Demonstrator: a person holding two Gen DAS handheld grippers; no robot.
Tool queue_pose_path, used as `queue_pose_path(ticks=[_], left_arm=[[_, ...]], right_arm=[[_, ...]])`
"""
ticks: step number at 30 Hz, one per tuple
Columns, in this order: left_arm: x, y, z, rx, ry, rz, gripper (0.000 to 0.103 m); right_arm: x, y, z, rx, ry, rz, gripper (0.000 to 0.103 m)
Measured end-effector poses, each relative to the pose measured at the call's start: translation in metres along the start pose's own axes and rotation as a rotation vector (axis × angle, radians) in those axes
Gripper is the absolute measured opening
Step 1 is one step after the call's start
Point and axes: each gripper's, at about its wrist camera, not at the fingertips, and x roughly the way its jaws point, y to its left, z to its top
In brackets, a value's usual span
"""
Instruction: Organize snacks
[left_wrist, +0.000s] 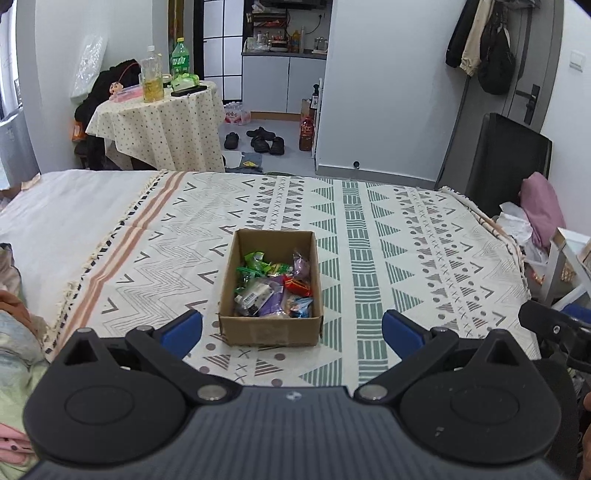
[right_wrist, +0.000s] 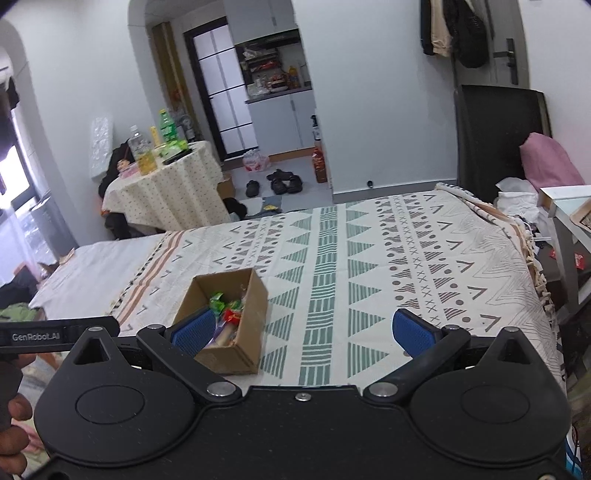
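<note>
Cardboard box (left_wrist: 271, 288) of snacks (left_wrist: 273, 286) on patterned bedspread (left_wrist: 388, 240), dead ahead of my left gripper (left_wrist: 291, 332), long axis pointing away; left nearer, I judge. Right gripper (right_wrist: 304, 332) offset rightward. Both spread wide, holding nothing

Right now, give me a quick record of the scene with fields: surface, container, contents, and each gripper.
surface: patterned cloth spread on a bed
container: open cardboard box, upright on the cloth
contents: mixed wrapped snacks piled inside the box
loose snacks on cloth: none visible
left gripper: open, fingers either side of the box in view, holding nothing
right gripper: open, holding nothing, box toward its left finger
</note>
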Motion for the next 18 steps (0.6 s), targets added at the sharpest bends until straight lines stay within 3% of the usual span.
queue_pose_path(ticks=[18], left_arm=[[-0.01,0.006,-0.002,0.015,-0.013,0.012,0.103]], right_arm=[[-0.004,0.014,-0.003,-0.04,0.0,0.009,0.103]])
